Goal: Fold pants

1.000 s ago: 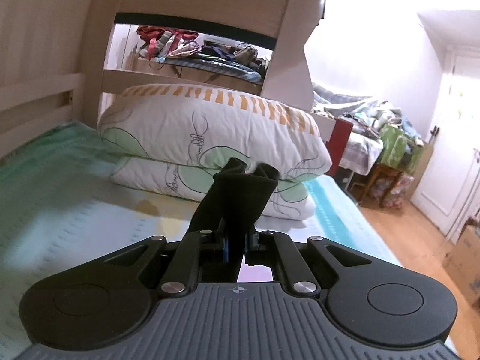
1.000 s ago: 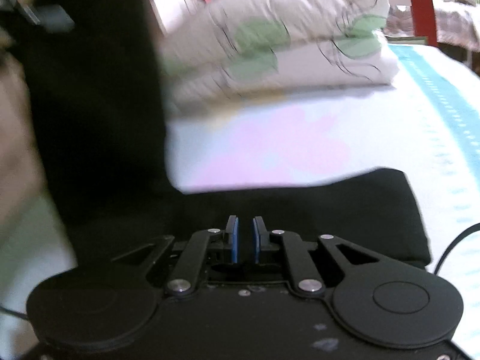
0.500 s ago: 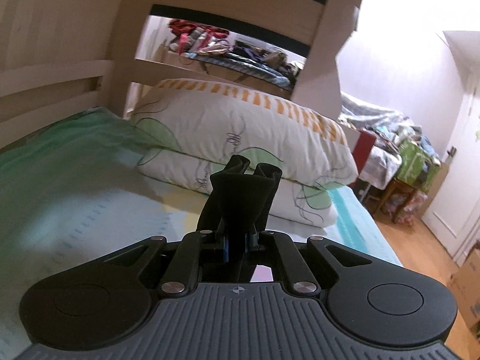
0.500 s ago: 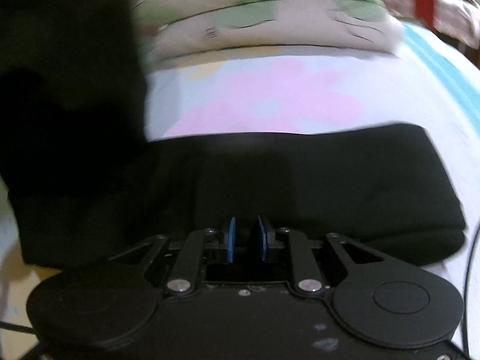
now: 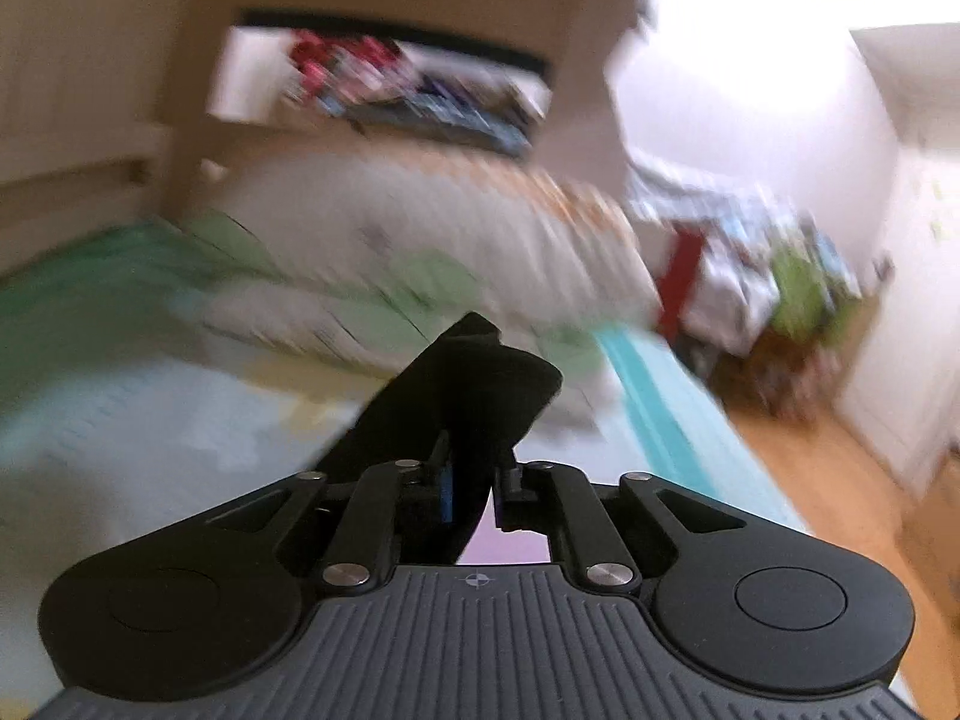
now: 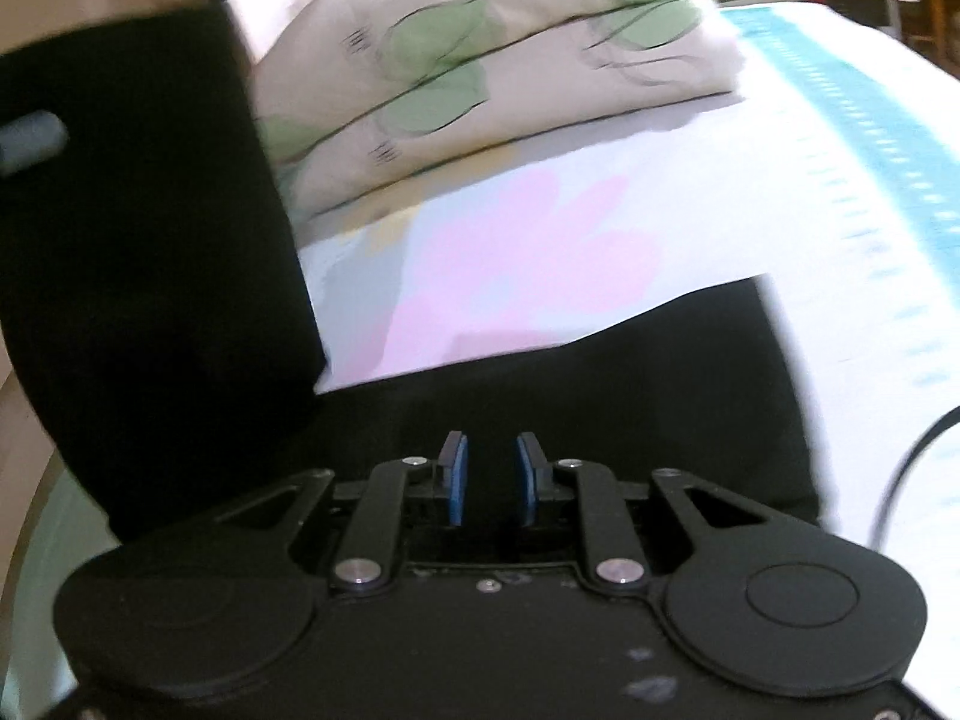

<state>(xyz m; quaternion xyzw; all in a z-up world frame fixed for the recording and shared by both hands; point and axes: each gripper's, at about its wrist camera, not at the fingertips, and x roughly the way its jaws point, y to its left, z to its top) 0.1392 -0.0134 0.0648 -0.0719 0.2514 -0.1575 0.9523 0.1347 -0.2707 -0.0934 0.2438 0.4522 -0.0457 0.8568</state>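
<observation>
Left gripper (image 5: pixel 474 489) clamped on a bunch of the pants (image 6: pixel 600 396), jaws starting to part | right gripper (image 6: pixel 489 477) opening, nothing between its pads | pants: one part lifted, rest flat on bed (image 6: pixel 750 192) | step: laying lifted part over | next: lower, align edges, release.

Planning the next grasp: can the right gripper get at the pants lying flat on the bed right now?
Probably yes: the right gripper, jaws opening and empty, hangs right over the flat black pants, nothing between.
</observation>
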